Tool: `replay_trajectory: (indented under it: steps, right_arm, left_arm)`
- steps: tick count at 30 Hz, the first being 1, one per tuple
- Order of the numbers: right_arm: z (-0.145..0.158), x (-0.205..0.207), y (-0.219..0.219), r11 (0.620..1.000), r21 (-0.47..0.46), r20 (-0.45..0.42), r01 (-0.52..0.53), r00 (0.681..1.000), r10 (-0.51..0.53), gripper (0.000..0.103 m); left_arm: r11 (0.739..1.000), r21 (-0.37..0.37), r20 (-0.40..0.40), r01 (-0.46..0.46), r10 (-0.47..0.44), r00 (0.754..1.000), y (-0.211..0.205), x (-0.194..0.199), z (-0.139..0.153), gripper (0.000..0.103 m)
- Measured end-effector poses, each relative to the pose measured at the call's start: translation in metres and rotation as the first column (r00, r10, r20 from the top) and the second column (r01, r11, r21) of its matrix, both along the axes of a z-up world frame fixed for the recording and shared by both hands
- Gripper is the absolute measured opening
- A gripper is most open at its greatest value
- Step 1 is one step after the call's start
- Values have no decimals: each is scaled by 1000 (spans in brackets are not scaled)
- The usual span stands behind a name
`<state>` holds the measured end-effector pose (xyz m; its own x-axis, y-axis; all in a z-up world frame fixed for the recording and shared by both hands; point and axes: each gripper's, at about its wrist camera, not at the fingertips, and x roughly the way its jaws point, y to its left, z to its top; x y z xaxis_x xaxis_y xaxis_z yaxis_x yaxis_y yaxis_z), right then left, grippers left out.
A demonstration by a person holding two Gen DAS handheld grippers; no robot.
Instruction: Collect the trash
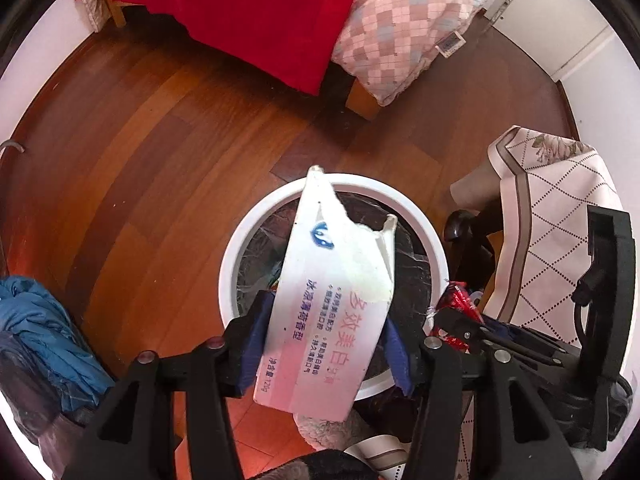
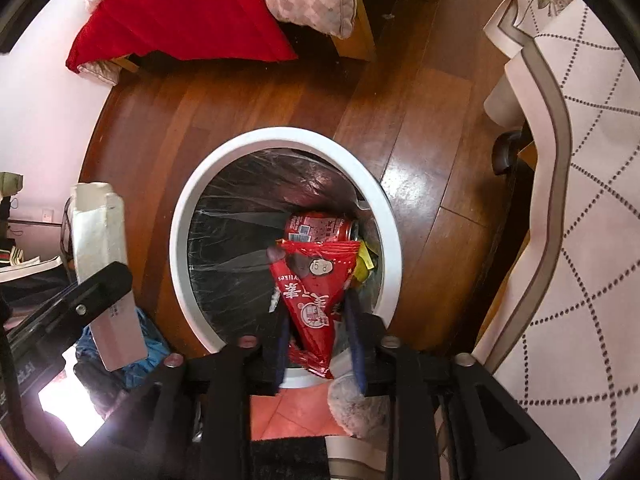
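Left wrist view: one white toothpaste carton (image 1: 332,300), torn open at its far end, is seen between the two blue pads of the left gripper (image 1: 326,344). The jaws stand partly open; both pads lie against the carton's sides, though whether they press on it cannot be told. The carton is held over one round white trash bin (image 1: 236,248), lined with a dark bag, standing on the wooden floor (image 1: 160,140).

Right wrist view: one red snack wrapper (image 2: 312,296) hangs point-down between the pads of the right gripper (image 2: 320,344), directly over the bin's mouth. These jaws are partly open too; the wrapper is narrower than the gap, and a firm grip is not evident.

Counted across both views: one bin, one carton, one wrapper, two grippers, one bed with a red blanket (image 1: 248,12) and one checked pillow (image 1: 404,28), and one patterned cloth (image 2: 580,208) draped at the right.

Shown only in the right wrist view: one red drinks can (image 2: 320,228) lying inside the bin, with a scrap of yellow beside it, and the carton's plain side at far left. Shown only in the left wrist view: the carton's printed face, and a blue garment (image 1: 36,328) at lower left.
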<state>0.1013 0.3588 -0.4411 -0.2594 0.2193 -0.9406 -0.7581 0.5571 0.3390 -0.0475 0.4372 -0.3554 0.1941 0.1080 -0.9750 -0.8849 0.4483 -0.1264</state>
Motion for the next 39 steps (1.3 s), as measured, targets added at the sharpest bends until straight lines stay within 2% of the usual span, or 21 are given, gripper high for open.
replay_trajectory:
  steps: [1, 2, 3, 4, 5, 6, 8, 9, 13, 22, 28, 35, 39]
  right_arm:
    - [2, 0, 1, 1000, 3, 6, -3, 1000, 3, 55]
    - [5, 0, 1, 1000, 3, 22, -7, 1000, 7, 59]
    - [9, 0, 1, 1000, 5, 36, -12, 999, 12, 61]
    - [14, 0, 0, 1000, 7, 45, -18, 999, 18, 69]
    - [20, 0, -2, 1000, 6, 61, -21, 998, 21, 78]
    - [22, 0, -5, 1000, 7, 69, -23, 997, 23, 83]
    - [34, -2, -12, 1000, 10, 87, -23, 996, 22, 99]
    - [40, -3, -15, 1000, 12, 92, -25, 995, 24, 103]
    - [70, -7, -33, 1000, 22, 124, -17, 992, 15, 103]
    - [150, -18, -66, 995, 98, 206, -19, 979, -1, 103]
    - [211, -31, -94, 984, 167, 223, -53, 975, 14, 103]
    - [291, -43, -135, 957, 276, 225, -92, 974, 29, 103]
    - [326, -52, -153, 939, 324, 212, -116, 976, 48, 103]
  left_arm:
    - [1000, 7, -2, -7, 7, 1000, 0, -2, 2, 55]
    - [1000, 15, -8, -13, 13, 1000, 0, -3, 4, 60]
    - [1000, 24, -14, -18, 18, 1000, 0, -6, 6, 77]
    - [999, 34, -17, -24, 24, 1000, -1, -10, 10, 92]
    - [999, 45, -20, -30, 31, 999, -2, -13, 14, 95]
    - [998, 60, -26, -37, 39, 999, -3, -17, 20, 95]
    - [995, 87, -33, -44, 47, 998, -7, -23, 33, 96]
    - [994, 98, -34, -46, 49, 998, -8, -24, 37, 101]
    - [988, 154, -40, -34, 41, 998, -21, -34, 65, 103]
    - [975, 218, -22, -30, 36, 999, -56, -59, 121, 103]
    - [969, 244, 31, -31, 25, 999, -86, -77, 168, 103]
    - [965, 259, 129, -35, 2, 992, -116, -95, 227, 103]
    - [962, 271, 177, -32, -17, 984, -129, -104, 258, 103]
